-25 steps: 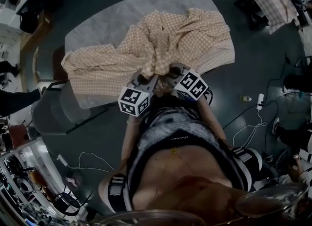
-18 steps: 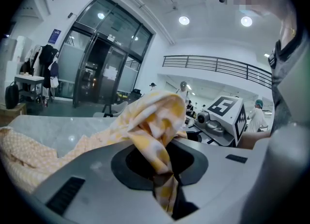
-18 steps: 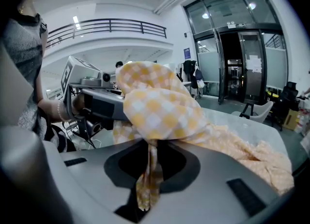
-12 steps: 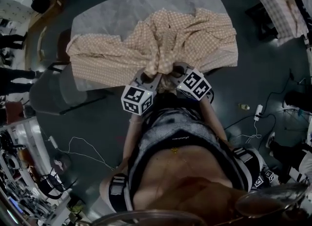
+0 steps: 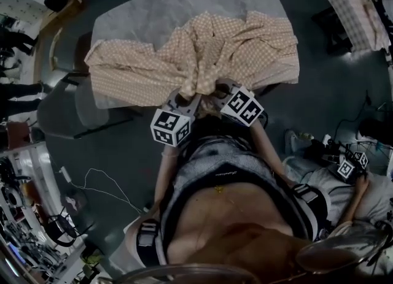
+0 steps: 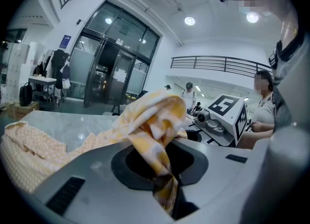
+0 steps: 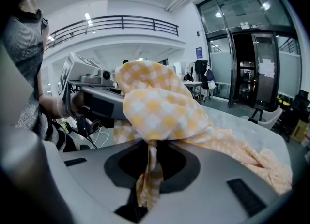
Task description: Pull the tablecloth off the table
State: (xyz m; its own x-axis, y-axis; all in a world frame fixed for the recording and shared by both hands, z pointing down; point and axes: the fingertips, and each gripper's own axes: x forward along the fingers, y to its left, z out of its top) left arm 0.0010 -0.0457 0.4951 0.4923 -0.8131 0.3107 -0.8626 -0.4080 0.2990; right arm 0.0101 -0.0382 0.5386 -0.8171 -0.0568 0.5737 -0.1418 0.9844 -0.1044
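cloth (image 5: 202, 56): 1, bunched over the surface's 6 o'clock half, gathered to a peak at its 6 o'clock edge | surface (image 5: 184, 7): 1, bare at 12 o'clock | claws: 2, side by side | left claw (image 5: 184, 99): clenched on cloth fold | right claw (image 5: 216, 88): clenched on cloth fold | far cloth (image 5: 356, 7): 1, at 2 o'clock, well apart

Showing an orange-and-white checked tablecloth (image 5: 245, 49) lying rumpled in ridges across the near half of a pale grey marbled table (image 5: 184, 7) and overhanging its near edge. Gathering into one tight bunch at that edge, with a puffed fold of it being pinched in the left gripper (image 6: 167, 191) and another in the right gripper (image 7: 145, 189) just beside it.
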